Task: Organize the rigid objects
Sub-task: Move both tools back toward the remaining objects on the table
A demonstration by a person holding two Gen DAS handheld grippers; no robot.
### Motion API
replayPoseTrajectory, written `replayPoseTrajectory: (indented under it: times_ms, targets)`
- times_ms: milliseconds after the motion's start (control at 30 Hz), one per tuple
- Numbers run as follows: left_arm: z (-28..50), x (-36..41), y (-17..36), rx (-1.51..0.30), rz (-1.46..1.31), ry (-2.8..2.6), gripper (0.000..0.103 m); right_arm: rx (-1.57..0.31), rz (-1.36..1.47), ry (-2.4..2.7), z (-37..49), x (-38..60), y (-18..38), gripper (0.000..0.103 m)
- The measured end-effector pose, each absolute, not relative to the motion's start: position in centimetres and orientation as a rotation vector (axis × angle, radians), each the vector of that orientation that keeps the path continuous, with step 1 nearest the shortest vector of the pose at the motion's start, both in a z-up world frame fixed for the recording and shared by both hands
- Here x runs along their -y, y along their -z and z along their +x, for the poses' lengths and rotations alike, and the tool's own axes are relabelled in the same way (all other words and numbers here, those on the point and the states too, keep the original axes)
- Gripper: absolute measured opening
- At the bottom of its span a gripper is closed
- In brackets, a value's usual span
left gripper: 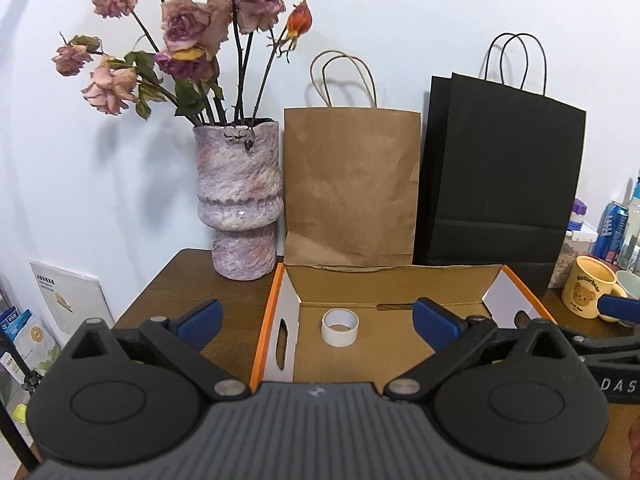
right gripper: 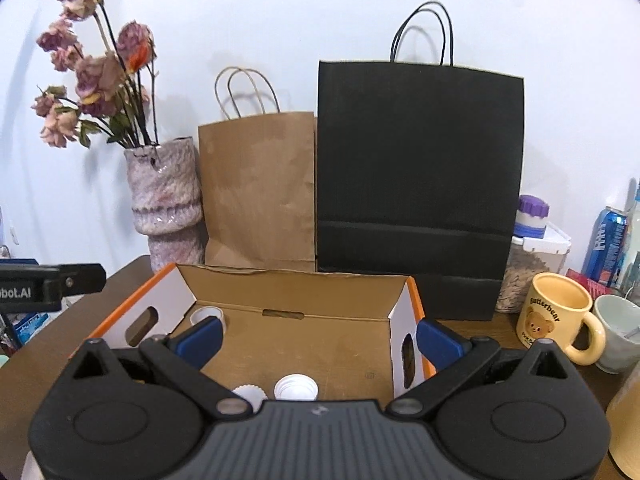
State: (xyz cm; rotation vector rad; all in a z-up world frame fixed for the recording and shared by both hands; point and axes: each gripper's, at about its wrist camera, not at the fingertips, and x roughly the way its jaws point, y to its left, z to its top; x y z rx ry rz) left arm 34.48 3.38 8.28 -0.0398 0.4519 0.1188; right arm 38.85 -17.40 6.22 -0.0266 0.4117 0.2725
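An open cardboard box [left gripper: 390, 276] with orange edges sits on the brown table, also in the right wrist view [right gripper: 304, 284]. A white tape roll [left gripper: 340, 327] stands on its floor, partly hidden behind a finger in the right wrist view [right gripper: 204, 314]. Two white caps [right gripper: 295, 387] [right gripper: 249, 393] lie near the box's front. My left gripper [left gripper: 318, 322] is open and empty above the box. My right gripper [right gripper: 318, 340] is open and empty over the box. Its blue fingertip [left gripper: 618, 307] shows at the right of the left wrist view.
A vase of dried roses [left gripper: 240, 204], a brown paper bag [left gripper: 352, 184] and a black paper bag [left gripper: 500, 184] stand behind the box against the wall. A yellow bear mug [right gripper: 556, 318], a pale cup [right gripper: 618, 332], a blue can [right gripper: 606, 246] and a jar [right gripper: 528, 268] stand right.
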Motion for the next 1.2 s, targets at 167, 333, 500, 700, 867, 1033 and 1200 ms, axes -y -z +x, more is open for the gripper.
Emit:
replayPoseTrajectory:
  times_ms: [167,333,500,700,867,1033,1200]
  targets:
    - [32.4,-3.3,-8.4,-0.446,-0.032,-0.11,0.103,-0.392,-0.038,-0.275,36.5,17.9,-6.6,0.103]
    - [30.3,-3.3,-8.1,-0.445,-0.022,-0.103,0.103,-0.37,-0.063,-0.278,33.7,18.3,-6.8,0.103]
    - [27.8,-3.8,-8.2,-0.426,-0.033,-0.117,0.103,-0.35,-0.076,-0.269,31.2,18.8,-6.7,0.103]
    - [25.0,-4.2,-7.9,-0.425,-0.032,-0.113,0.103,-0.346,-0.076,-0.263,28.4,19.9,-5.8,0.103]
    - [23.0,-4.2,-7.4,-0.426,-0.022,-0.099,0.103,-0.353,-0.094,-0.268,26.2,20.5,-5.0,0.103]
    - [21.1,-4.2,-6.6,-0.436,-0.013,-0.088,0.103,-0.375,-0.132,-0.27,24.0,20.8,-4.0,0.103]
    - [19.6,-4.1,-5.4,-0.459,-0.01,-0.079,0.103,-0.414,-0.16,-0.259,22.0,21.0,-2.5,0.103]
